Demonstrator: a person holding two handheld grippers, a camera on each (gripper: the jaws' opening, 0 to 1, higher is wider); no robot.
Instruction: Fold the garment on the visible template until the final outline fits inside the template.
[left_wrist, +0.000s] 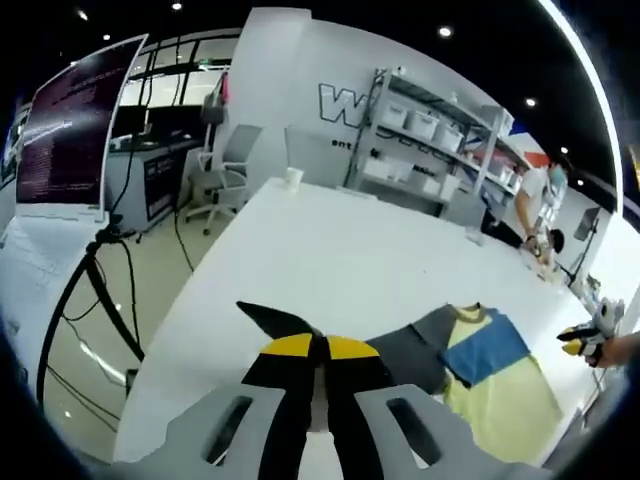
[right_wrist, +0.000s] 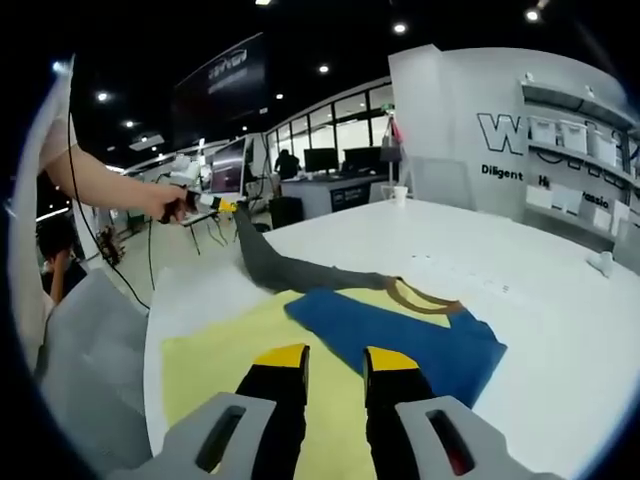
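Observation:
A garment with a yellow body (left_wrist: 500, 400), a blue panel (left_wrist: 487, 350) and a dark grey sleeve (left_wrist: 272, 320) lies on the white table (left_wrist: 330, 260). My left gripper (left_wrist: 318, 347) is shut on that sleeve, and a tip of the cloth pokes out to the left of its jaws. In the right gripper view the grey sleeve (right_wrist: 290, 270) is stretched up off the table to the left gripper (right_wrist: 222, 205), held by a hand. My right gripper (right_wrist: 336, 362) stands open over the yellow body (right_wrist: 220, 365), beside the blue panel (right_wrist: 400, 335). It also appears at the far right as the right gripper (left_wrist: 582, 342).
A paper cup (left_wrist: 293, 178) stands at the table's far end. Shelves with white bins (left_wrist: 440, 130) line the back wall, and a person (left_wrist: 535, 200) stands near them. An office chair (left_wrist: 225, 175) and a monitor on a stand (left_wrist: 70, 130) sit left of the table.

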